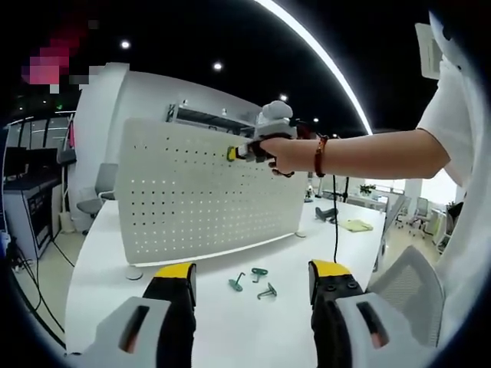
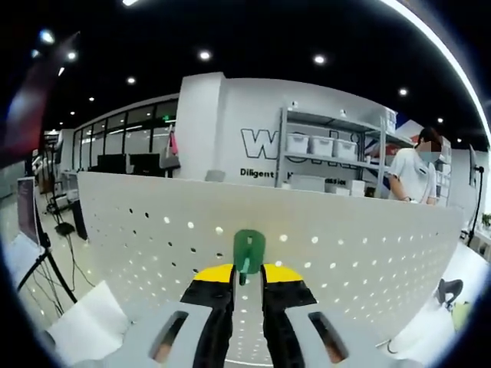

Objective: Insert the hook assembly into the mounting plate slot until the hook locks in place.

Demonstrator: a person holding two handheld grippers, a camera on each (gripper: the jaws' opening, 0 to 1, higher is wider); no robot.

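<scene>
My right tongs point(image 2: 247, 277) are nearly closed on a green hook point(image 2: 249, 251), which stands upright past the tips, long axis vertical. The pegboard point(image 2: 345, 253) lies dead ahead, close; I can't tell whether the hook touches it. My left tongs point(image 1: 253, 277) hang wide open, empty, with spare hooks point(image 1: 253, 282) on the table point(image 1: 100, 261) between the tips.

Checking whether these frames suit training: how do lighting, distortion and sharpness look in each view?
Left gripper view: fisheye bends the pegboard; light shines through its holes; the ceiling strip is blown out; the hooks on the table look small and soft. Right gripper view: the pegboard's top edge bows; the green hook is sharp in the right gripper; background evenly lit.
</scene>
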